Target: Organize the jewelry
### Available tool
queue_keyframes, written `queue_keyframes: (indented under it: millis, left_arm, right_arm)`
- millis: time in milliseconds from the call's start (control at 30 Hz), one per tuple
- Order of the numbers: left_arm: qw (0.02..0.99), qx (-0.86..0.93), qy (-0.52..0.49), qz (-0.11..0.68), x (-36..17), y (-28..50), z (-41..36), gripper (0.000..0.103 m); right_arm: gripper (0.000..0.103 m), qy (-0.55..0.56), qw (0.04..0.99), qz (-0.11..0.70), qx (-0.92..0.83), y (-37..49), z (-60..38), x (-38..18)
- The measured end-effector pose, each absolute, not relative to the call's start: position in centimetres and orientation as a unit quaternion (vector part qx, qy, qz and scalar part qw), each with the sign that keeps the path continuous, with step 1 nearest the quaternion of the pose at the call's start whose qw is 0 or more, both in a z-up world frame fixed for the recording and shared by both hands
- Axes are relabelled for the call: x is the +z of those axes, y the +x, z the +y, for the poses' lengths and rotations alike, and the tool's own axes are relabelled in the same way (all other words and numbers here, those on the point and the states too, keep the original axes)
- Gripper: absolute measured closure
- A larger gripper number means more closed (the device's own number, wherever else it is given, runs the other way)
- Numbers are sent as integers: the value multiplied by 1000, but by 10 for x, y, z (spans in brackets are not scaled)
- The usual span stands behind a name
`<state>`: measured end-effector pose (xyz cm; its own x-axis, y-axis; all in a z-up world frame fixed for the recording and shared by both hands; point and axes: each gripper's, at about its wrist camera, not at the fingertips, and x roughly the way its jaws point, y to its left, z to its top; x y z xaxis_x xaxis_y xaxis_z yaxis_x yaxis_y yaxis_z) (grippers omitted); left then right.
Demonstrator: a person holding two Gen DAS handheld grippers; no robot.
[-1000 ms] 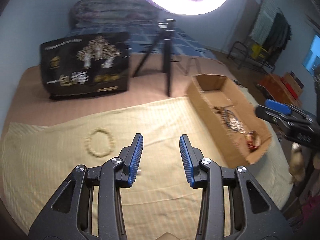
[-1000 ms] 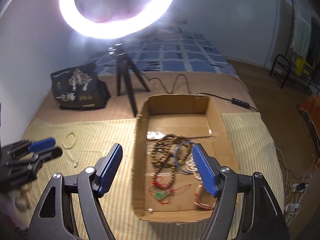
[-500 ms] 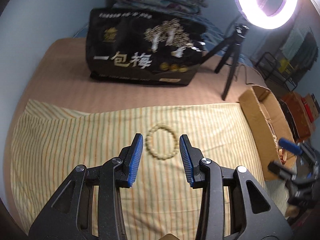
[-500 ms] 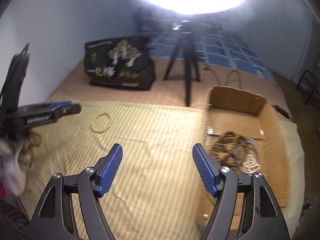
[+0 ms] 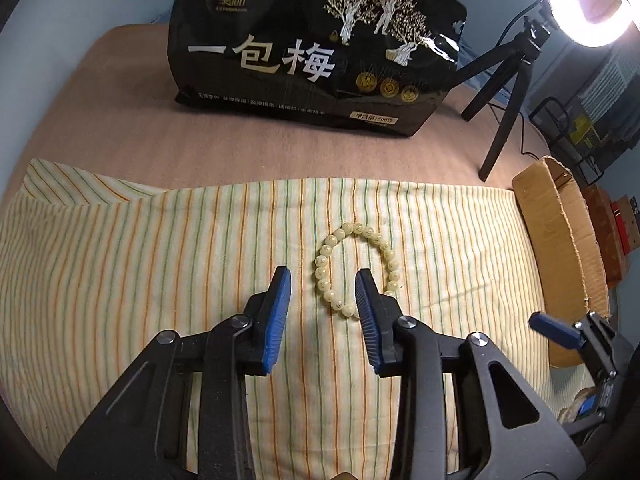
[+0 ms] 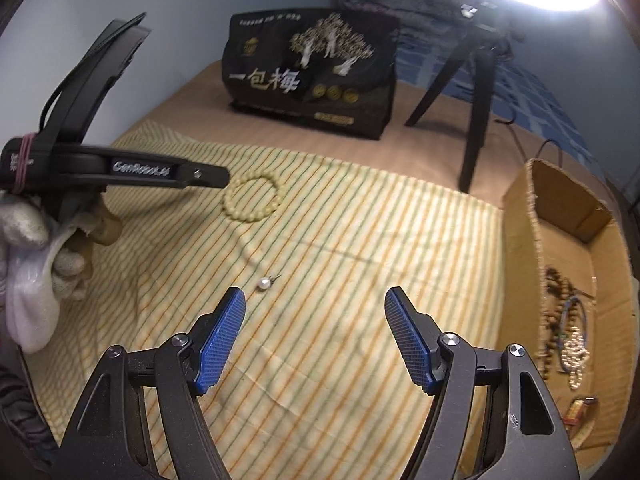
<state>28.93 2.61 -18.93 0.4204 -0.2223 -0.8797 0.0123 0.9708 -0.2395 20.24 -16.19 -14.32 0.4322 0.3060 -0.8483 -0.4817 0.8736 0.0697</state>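
The left gripper (image 5: 322, 280) hung spread apart over the striped cloth (image 5: 120, 264), holding nothing. Its right finger (image 5: 366, 292) covered the near right part of the bracelet (image 5: 354, 268), and the ring's left arc lay in the gap between the fingers. Seen from the right wrist camera, that gripper's side carried white lettering that looked like "GenRobot", partly blurred, and a gloved hand (image 6: 28, 236) held its handle.

The bracelet was a closed ring of pale beads lying flat on the cloth, slightly longer toward the bag (image 5: 316, 44) than across. Bare cloth lay all round it, wide to the left, narrower toward the box (image 5: 560, 232) on the right.

The right gripper (image 6: 314, 312) was likewise spread wide and empty, low over the cloth. Just ahead of its left finger lay a pearl (image 6: 264, 283) with a short stem pointing right and away, well apart from the bracelet.

The box stood at the cloth's right edge, open on top, with dark and pale bead strings (image 6: 568, 320) inside.

The black bag stood beyond the cloth's far edge, printed "一包梅" in large white characters above gold medals; its smaller print was not legible. A tripod (image 5: 508, 92) stood right of it under a ring light (image 5: 592, 4).
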Motion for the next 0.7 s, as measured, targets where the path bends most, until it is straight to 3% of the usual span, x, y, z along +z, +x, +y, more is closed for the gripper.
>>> queue_keyframes:
  millis: [100, 167, 367, 700]
  left_arm:
    - [834, -71, -95, 539, -197, 292, 24, 69]
    - [833, -70, -91, 542, -201, 294, 23, 69]
    - [831, -71, -82, 546, -210, 299, 19, 74]
    - [835, -71, -62, 542, -214, 302, 20, 86]
  right_arm:
    - [33, -100, 836, 482, 244, 202, -155, -151]
    - [45, -107, 831, 485, 250, 202, -150, -154]
    - [56, -118, 823, 488, 267, 205, -134, -163]
    - [66, -114, 821, 493, 266, 216, -121, -173]
